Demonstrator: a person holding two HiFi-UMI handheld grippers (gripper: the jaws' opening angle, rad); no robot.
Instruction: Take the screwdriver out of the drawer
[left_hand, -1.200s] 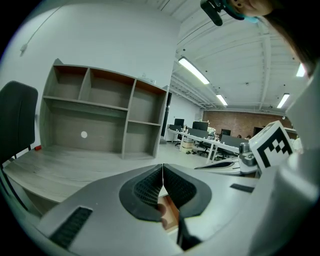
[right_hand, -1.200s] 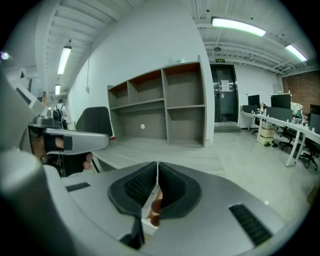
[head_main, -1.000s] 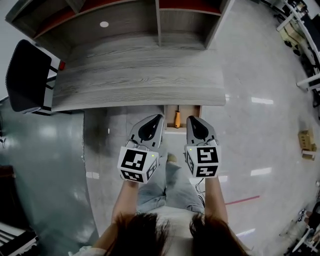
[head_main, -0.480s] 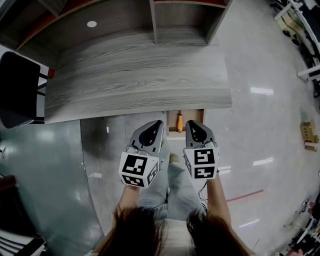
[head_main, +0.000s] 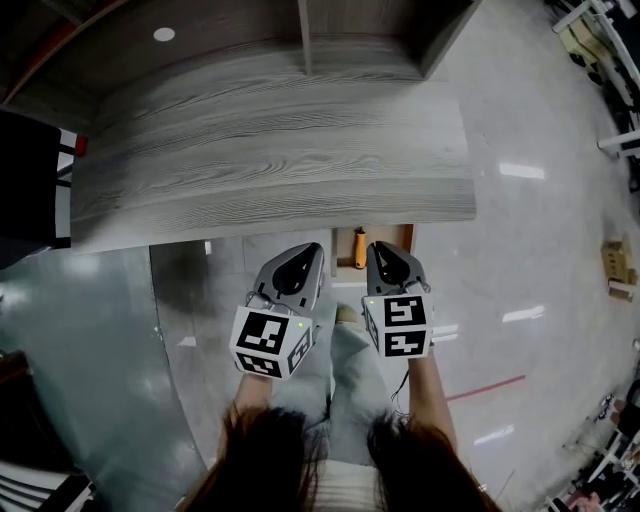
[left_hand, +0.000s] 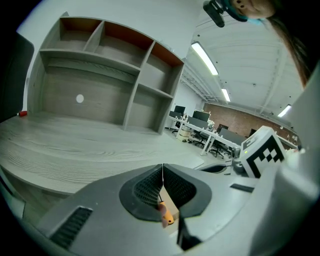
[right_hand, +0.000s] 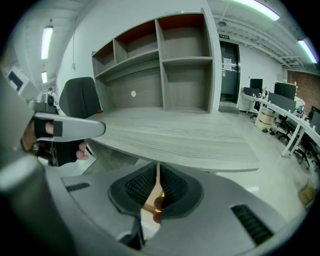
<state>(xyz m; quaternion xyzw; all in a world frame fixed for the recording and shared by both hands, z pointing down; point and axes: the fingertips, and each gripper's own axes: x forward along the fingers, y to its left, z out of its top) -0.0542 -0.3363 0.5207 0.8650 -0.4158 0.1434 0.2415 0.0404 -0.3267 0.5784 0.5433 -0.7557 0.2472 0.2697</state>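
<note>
Orange-handled screwdriver (head_main: 359, 248) lies in the open drawer (head_main: 343, 240), which projects from under the near edge of the grey wood-grain table (head_main: 270, 150). Its long axis runs near to far; going by the left gripper view, the handle is at the near end and the thin shaft points away under the table.

The tool sits between the two gripper tips and slightly beyond them. The left gripper (head_main: 312, 251) is just left of the drawer, and the right gripper (head_main: 377, 248) is just right of the handle and the closer of the two. Both grippers have their jaws closed, or all but closed, at the tips and hold nothing. In each gripper view the orange handle shows only through the opening behind the pads, beyond the jaws and not held by them.

Compared with one second ago, both grippers have closed in on the drawer and the right tip has narrowed its gap to the handle. The table edge now hides more of the drawer. The screwdriver has not moved within it.

Judgement: the right gripper must open before descending on the handle.
</note>
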